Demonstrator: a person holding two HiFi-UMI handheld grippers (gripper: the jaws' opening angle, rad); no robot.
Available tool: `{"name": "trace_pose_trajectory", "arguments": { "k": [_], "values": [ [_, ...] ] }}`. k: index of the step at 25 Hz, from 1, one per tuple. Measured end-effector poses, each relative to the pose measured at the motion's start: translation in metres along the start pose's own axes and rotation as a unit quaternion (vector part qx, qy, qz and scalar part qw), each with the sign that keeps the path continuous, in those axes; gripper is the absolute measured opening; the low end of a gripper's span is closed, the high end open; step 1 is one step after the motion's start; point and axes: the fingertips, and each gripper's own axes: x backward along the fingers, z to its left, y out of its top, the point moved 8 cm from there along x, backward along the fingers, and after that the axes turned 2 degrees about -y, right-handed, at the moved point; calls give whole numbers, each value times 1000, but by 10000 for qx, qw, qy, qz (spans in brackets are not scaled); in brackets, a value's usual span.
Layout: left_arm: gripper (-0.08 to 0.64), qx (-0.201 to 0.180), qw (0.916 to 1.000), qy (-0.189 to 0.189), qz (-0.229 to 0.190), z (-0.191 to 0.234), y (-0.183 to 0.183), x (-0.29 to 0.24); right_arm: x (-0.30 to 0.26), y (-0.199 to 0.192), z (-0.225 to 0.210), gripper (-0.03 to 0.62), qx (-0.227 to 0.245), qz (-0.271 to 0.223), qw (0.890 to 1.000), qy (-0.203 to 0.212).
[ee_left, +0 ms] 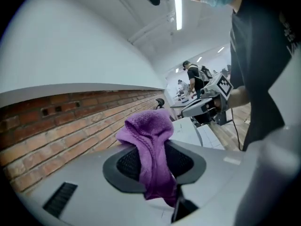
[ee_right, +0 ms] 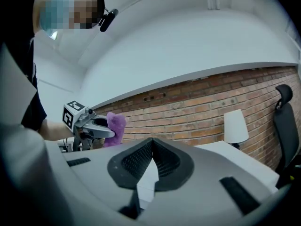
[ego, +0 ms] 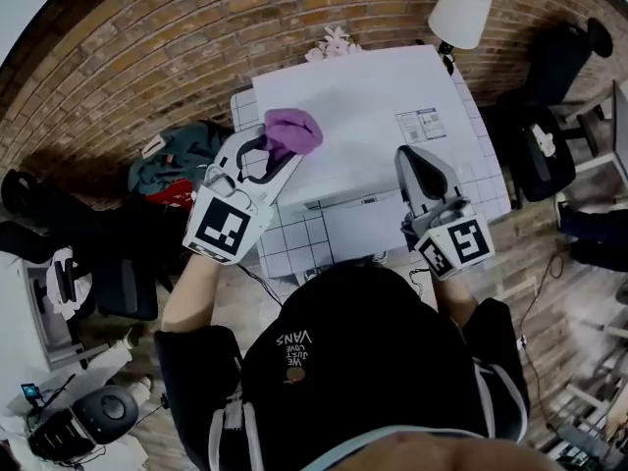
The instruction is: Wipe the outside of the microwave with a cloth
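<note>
Your black shirt [ego: 373, 361] fills the bottom of the head view, and both claws sit just above it, so you're lined up in front of the microwave [ego: 363, 106].

The left claw [ego: 278, 157] is pinching the purple cloth [ego: 292, 130]. It's bunched into a fuzzy wad that sticks out past the tips, and a tail hangs down between the pads. It sits at upper centre-left of the frame, over the left edge of the microwave's top. I can't tell if it's touching the surface yet. The right claw [ego: 414, 160] is pressed together on nothing, at centre right over the right side of the top.

My take on doing the wipe well:
- Get the wad down flat on the top before you sweep, because a ball like that only wipes a narrow strip.
- Run overlapping passes from the back edge toward you, then do the side walls and the front.
- The grip looks thin, so push gently or the cloth could drag out.
- Resting the closed right claw on the box should stop it sliding on the gridded desk [ego: 294, 243].
- Go easy over the label [ego: 420, 124] at the right of the top so you don't lift an edge.

The microwave itself is a plain white box with a broad flat top, and I can't spot any grime from here.
</note>
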Motion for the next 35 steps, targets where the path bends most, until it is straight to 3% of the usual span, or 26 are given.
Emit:
{"name": "trace_pose_trajectory", "arguments": {
  "k": [5,11,16,21,25,35],
  "values": [
    [133,859,9944,616,-97,-7,-63,69,-18,-6,47,-3,54,138,9997,190],
    [133,1422,9862,727,-431,-44,-111,91,-24,-9,77,-3,110,205,9997,65],
    [133,1703,9775,816,-937,-72,-135,84,-20,-13,91,-3,133,311,9994,-92],
    [133,1707,9723,915,-1308,-89,-149,71,-11,-16,95,-3,199,476,9981,-345],
    [133,2197,9595,1037,-1422,-79,-162,61,-3,-15,87,-3,234,540,9965,-597],
    [133,2456,9506,1281,-1402,11,-219,3,7,-11,61,-3,296,687,9912,-1096]
  ]
}}
